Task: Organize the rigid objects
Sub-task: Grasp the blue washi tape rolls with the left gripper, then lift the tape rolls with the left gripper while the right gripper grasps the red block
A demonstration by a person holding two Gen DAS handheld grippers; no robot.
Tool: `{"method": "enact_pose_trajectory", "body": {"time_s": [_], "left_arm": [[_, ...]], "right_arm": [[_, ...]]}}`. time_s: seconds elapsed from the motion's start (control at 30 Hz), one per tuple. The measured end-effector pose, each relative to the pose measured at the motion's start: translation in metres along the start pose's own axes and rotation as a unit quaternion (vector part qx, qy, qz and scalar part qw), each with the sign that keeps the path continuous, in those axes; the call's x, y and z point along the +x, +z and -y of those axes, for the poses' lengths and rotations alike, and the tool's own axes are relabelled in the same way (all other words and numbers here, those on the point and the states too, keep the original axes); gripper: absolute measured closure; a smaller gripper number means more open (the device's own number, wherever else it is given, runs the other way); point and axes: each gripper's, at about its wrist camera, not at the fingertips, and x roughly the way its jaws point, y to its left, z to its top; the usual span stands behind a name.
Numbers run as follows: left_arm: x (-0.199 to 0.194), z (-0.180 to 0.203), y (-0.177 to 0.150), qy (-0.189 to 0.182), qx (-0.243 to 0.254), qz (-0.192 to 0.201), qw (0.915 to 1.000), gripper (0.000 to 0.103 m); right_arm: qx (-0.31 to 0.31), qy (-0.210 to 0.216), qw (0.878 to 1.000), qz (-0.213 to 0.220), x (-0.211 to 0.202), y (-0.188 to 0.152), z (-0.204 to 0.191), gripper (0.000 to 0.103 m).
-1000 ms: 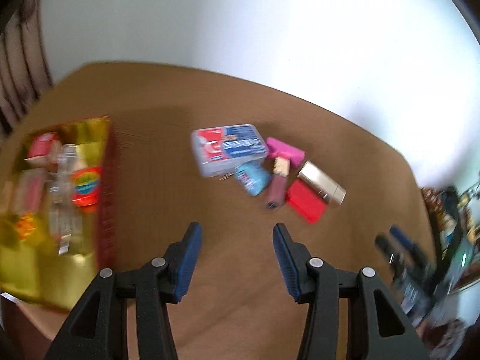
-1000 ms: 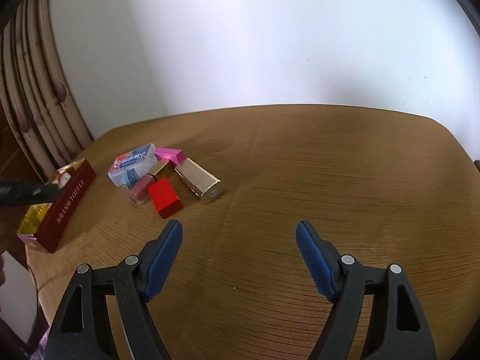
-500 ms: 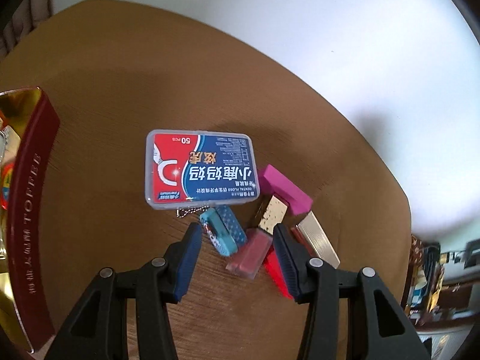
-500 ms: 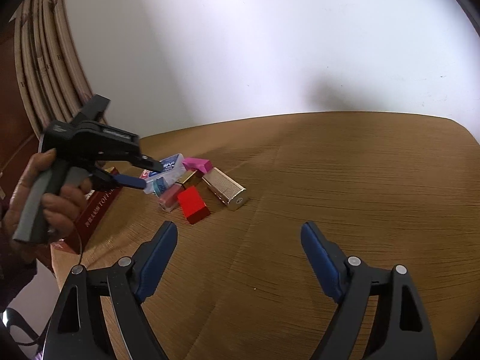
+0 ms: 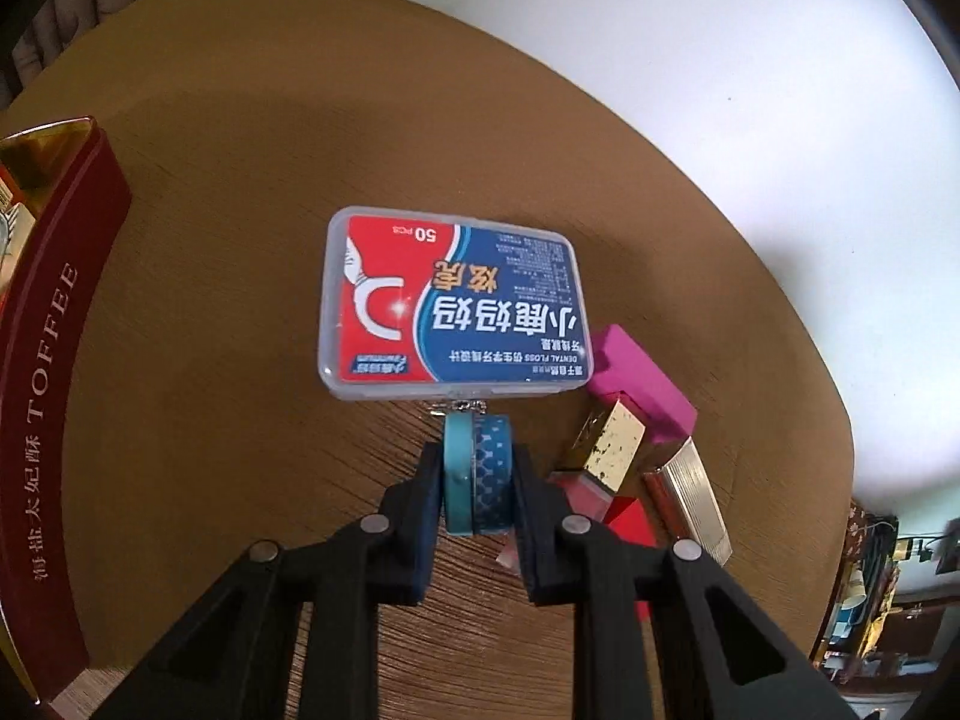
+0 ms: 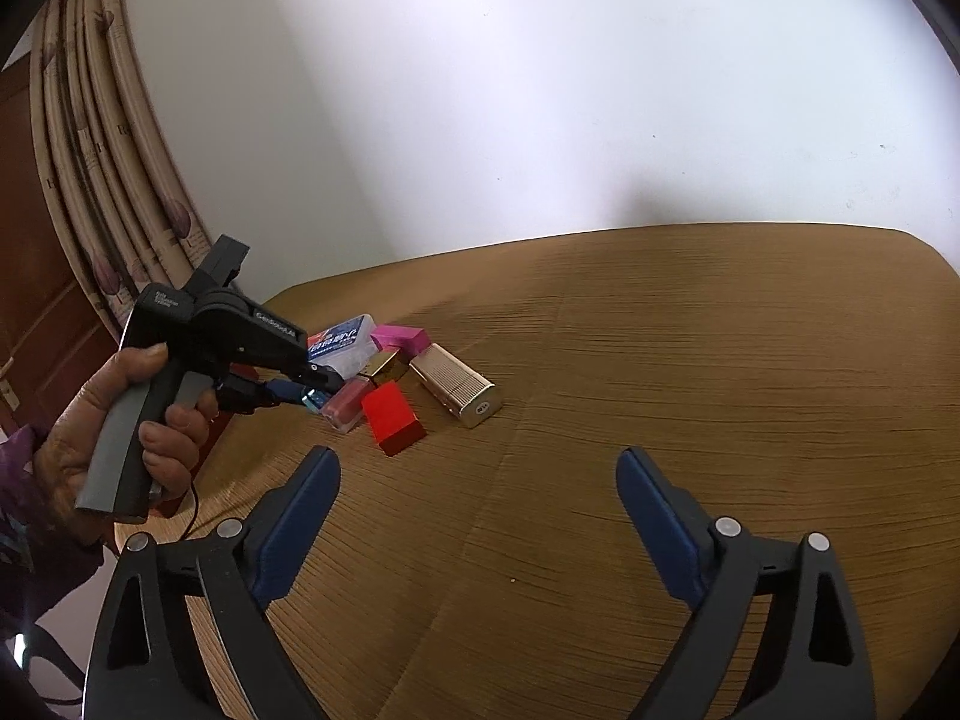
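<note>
A small teal and blue keychain case (image 5: 478,480) stands on edge on the brown table (image 5: 240,210), just in front of the clear dental floss box (image 5: 450,312). My left gripper (image 5: 477,453) is closing, and both pads press on the case's flat sides. From the right wrist view, the left gripper (image 6: 312,393) points down into the cluster. My right gripper (image 6: 477,459) hovers over bare table nearer the front, its jaws opening with nothing between them.
Right of the case lie a pink box (image 5: 642,384), a gold-capped lipstick (image 5: 612,450), a pink gloss tube (image 5: 585,495), a red block (image 6: 393,417) and a ribbed gold tube (image 6: 459,387). A red toffee tin (image 5: 54,360) stands at the left. A hand (image 6: 90,438) holds the left gripper.
My left gripper came down over the cluster and its jaws closed onto the teal keychain case. The right gripper's jaws spread wider; that hand stayed about where it was.
</note>
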Motion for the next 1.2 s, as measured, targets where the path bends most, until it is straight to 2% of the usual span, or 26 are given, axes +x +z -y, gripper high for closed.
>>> {"method": "enact_pose_trajectory", "body": {"time_s": [0.07,0.17,0.3,0.33,0.4,0.5,0.6,0.67,0.7,0.73,0.9,1.0,1.07,1.1,1.13,1.2], "left_arm": [[-0.008,-0.003,-0.008,0.001,0.006,0.012,0.9999,0.082],[-0.022,-0.01,-0.021,-0.025,0.008,0.019,0.9995,0.082],[-0.055,-0.012,-0.055,-0.033,0.06,0.043,0.9967,0.082],[-0.059,-0.012,-0.054,-0.032,0.069,0.045,0.9961,0.082],[-0.071,-0.015,-0.069,-0.033,0.089,0.049,0.9943,0.082],[-0.084,-0.019,-0.095,-0.029,0.113,0.057,0.9916,0.082],[-0.095,-0.028,-0.108,-0.032,0.12,0.056,0.9907,0.082],[-0.096,-0.033,-0.116,-0.04,0.116,0.054,0.991,0.082],[-0.101,-0.038,-0.122,-0.041,0.114,0.054,0.9911,0.082],[-0.104,-0.042,-0.126,-0.042,0.113,0.055,0.9911,0.082],[-0.125,-0.059,-0.132,-0.038,0.108,0.075,0.9906,0.082],[-0.135,-0.07,-0.128,-0.04,0.099,0.078,0.9913,0.082],[-0.147,-0.082,-0.128,-0.04,0.089,0.081,0.9919,0.081],[-0.151,-0.086,-0.128,-0.04,0.084,0.083,0.9922,0.081],[-0.155,-0.092,-0.128,-0.039,0.079,0.086,0.9924,0.081],[-0.159,-0.101,-0.126,-0.033,0.07,0.094,0.9926,0.081]], "right_arm": [[0.001,-0.001,1.0,0.001,-0.002,0.0,0.0,0.009],[0.005,0.001,1.0,0.001,0.001,0.0,0.002,0.009],[-0.007,0.013,1.0,-0.004,0.001,0.0,-0.001,0.009],[-0.016,0.018,1.0,-0.009,0.002,0.0,-0.005,0.009],[-0.049,0.035,0.998,-0.022,0.008,0.0,-0.019,0.009],[-0.087,0.084,0.991,-0.049,0.024,0.007,-0.046,0.01],[-0.108,0.11,0.985,-0.071,0.047,0.016,-0.061,0.016],[-0.114,0.129,0.98,-0.099,0.07,0.022,-0.067,0.028],[-0.118,0.126,0.979,-0.11,0.081,0.024,-0.069,0.038],[-0.121,0.123,0.978,-0.12,0.089,0.026,-0.071,0.043],[-0.125,0.111,0.975,-0.149,0.119,0.036,-0.07,0.043],[-0.136,0.095,0.973,-0.162,0.13,0.04,-0.069,0.043],[-0.156,0.069,0.969,-0.176,0.14,0.04,-0.072,0.043],[-0.166,0.059,0.967,-0.185,0.146,0.039,-0.073,0.046],[-0.17,0.058,0.964,-0.197,0.152,0.037,-0.073,0.055],[-0.179,0.048,0.959,-0.216,0.161,0.033,-0.074,0.064]]}}
